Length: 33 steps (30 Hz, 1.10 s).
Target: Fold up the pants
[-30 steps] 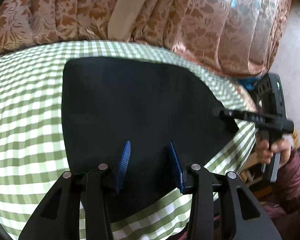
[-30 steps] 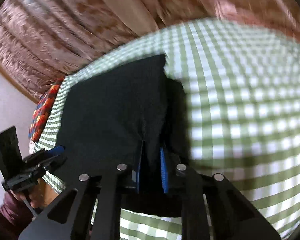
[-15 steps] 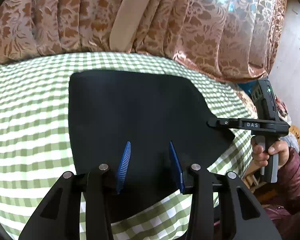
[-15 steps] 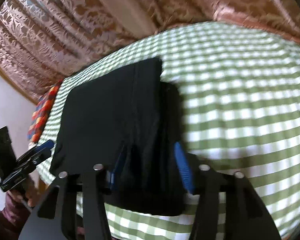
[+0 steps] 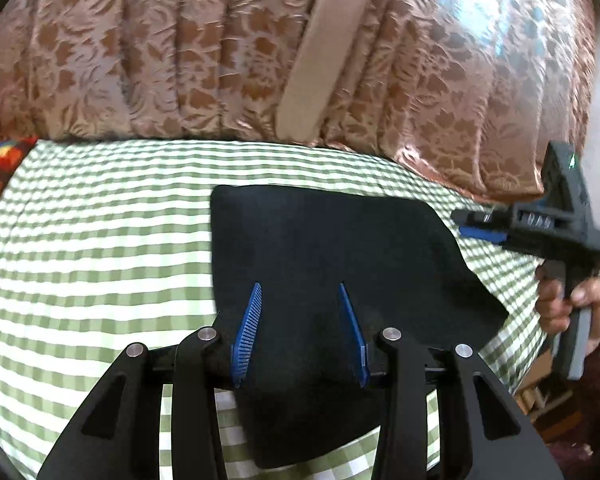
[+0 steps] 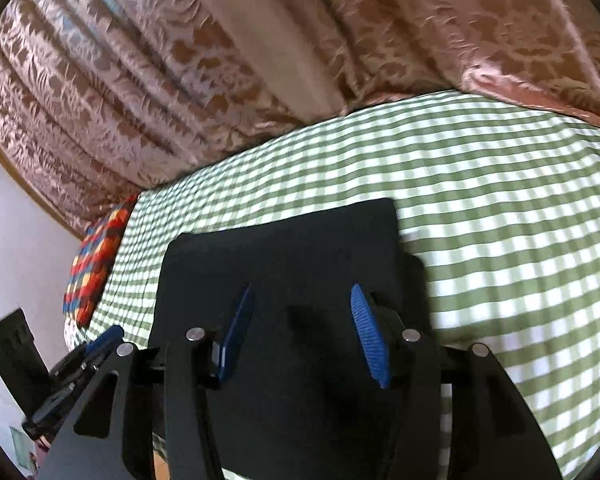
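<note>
Left wrist view, folded black pants (image 5: 332, 248) on checked cloth (image 5: 100, 216), both grippers seemingly empty

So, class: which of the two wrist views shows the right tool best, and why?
The left wrist view. There the right tool shows whole from the side, held by a hand beside the black pants. The right wrist view gives only its own fingers from behind, apart above the pants.
</note>
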Motion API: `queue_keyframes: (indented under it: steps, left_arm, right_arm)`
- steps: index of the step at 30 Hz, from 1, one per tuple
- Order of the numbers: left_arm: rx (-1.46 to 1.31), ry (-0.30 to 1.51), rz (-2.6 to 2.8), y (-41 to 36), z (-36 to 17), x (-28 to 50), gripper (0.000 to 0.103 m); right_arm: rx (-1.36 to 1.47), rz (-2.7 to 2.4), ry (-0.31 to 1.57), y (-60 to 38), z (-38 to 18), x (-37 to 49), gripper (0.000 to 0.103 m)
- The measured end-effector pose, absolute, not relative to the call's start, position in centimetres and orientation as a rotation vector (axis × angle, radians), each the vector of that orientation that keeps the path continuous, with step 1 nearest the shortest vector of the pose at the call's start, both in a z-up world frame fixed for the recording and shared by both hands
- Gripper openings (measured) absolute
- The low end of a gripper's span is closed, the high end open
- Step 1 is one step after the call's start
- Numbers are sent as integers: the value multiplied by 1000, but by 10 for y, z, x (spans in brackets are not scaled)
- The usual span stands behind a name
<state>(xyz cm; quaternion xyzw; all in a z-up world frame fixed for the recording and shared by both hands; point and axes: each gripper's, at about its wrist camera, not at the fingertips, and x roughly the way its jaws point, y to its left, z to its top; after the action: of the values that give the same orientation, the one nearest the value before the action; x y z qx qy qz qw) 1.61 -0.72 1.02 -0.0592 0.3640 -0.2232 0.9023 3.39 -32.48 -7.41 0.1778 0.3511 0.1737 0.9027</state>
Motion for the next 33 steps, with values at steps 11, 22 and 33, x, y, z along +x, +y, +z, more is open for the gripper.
queue_keyframes:
  steps: [11,22,33]
  left_arm:
    - [-132,798,-403,6,14,79,42]
    - [-288,1027,-456,-1,-46,155,41]
    - [-23,841,-184,-24,-13,97,49]
  right_arm:
    - [360,327,730,-316,-84,65,51]
    - [391,361,707,-332,-128,71,40]
    - [354,353,692,-329,-117,62,41]
